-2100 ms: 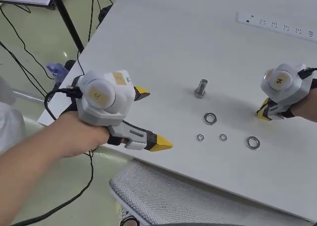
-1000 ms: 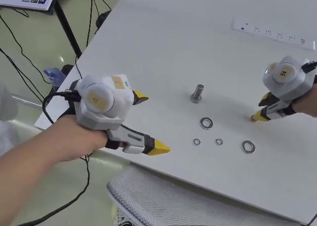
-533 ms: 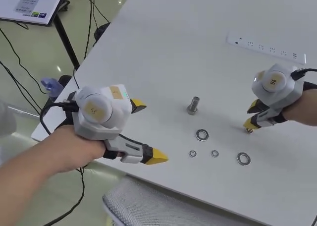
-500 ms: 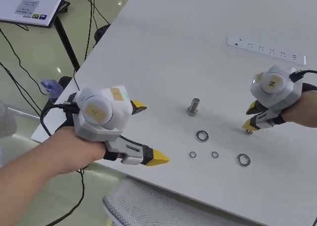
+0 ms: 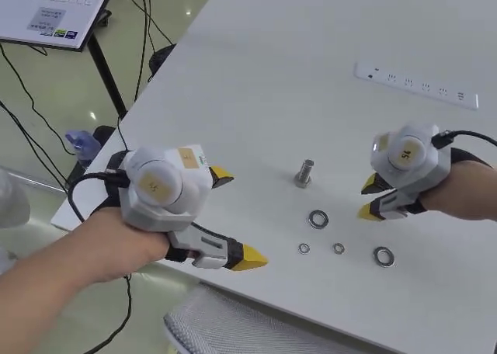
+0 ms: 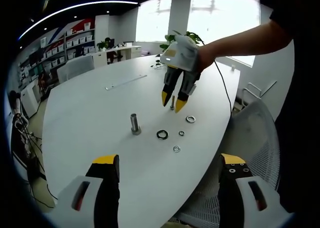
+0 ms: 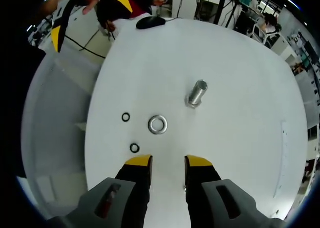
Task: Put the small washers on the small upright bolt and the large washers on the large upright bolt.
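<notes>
**Head view.** The large bolt point(image 5: 304, 172) stands upright on the table point(image 5: 256, 82), its shank bare. A large washer point(image 5: 318, 218) lies flat near the bolt, on my side of it. A small washer point(image 5: 304, 248) and a second small washer point(image 5: 338, 248) lie farther from the bolt, toward the table edge, apart from each other. A second large washer point(image 5: 384, 256) lies farthest from the bolt, toward my right hand. My left gripper point(image 5: 237, 214) hovers at the table edge, well apart from the bolt, jaws spread wide and empty. My right gripper point(image 5: 366, 199) hovers near the bolt on the opposite side, tips a little apart.

**Left gripper view.** My left gripper point(image 6: 169, 160) has its jaws wide with nothing between them. The large bolt point(image 6: 135, 124) stands ahead. The large washer point(image 6: 162, 134), both small washers point(image 6: 181, 133) point(image 6: 176, 148) and the second large washer point(image 6: 190, 119) lie beyond it. The right gripper point(image 6: 171, 104) hangs tips-down past the bolt. A thin grey small bolt point(image 6: 172, 101) shows in the gap between its tips. I cannot tell whether the jaws touch it.

**Right gripper view.** My right gripper point(image 7: 169, 161) has a narrow gap with nothing seen at the tips. The large bolt point(image 7: 196, 94) stands ahead, with the large washer point(image 7: 157, 124) near it. The small washers point(image 7: 126, 117) point(image 7: 134, 148) lie farther off. The left gripper point(image 7: 90, 20) shows past the table edge.
</notes>
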Demonstrator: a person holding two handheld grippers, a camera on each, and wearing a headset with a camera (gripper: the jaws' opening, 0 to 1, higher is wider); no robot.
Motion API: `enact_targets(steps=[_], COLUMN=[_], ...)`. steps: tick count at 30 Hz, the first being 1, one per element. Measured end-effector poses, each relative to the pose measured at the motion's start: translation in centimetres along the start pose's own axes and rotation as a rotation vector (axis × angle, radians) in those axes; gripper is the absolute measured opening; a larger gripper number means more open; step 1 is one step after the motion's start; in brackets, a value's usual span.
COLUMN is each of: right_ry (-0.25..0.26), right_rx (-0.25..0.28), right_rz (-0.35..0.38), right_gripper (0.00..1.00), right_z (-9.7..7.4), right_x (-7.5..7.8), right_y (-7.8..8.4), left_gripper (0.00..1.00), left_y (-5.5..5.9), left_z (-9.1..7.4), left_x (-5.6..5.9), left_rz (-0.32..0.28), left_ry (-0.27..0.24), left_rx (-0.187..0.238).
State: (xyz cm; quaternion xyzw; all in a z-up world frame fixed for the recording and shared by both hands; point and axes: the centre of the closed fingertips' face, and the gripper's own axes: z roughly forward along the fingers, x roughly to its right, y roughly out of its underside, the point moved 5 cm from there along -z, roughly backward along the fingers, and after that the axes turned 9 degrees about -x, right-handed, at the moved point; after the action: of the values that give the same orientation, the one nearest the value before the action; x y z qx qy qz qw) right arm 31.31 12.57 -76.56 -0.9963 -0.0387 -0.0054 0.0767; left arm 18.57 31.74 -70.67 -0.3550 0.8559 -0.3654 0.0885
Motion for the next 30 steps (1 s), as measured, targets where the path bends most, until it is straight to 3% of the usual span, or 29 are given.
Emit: enact_targets(steps=[12,30], right_ry=[-0.032,-0.030], right_rx=[0.011,0.000], right_rz=[-0.002,0.037], right_gripper=[0.28,0.27], right_z=[1.2,5.0], right_x=[-3.0,-4.6], right_y=[-0.5,0.4], left_gripper=[0.81,0.85], left_y=[-0.2,-0.2], left_z=[-0.1,0.5], left_x=[0.1,-0.1], left_rz=[0.004,0.004], left_ry=[-0.005,-0.027], left_rx=[0.017,0.037])
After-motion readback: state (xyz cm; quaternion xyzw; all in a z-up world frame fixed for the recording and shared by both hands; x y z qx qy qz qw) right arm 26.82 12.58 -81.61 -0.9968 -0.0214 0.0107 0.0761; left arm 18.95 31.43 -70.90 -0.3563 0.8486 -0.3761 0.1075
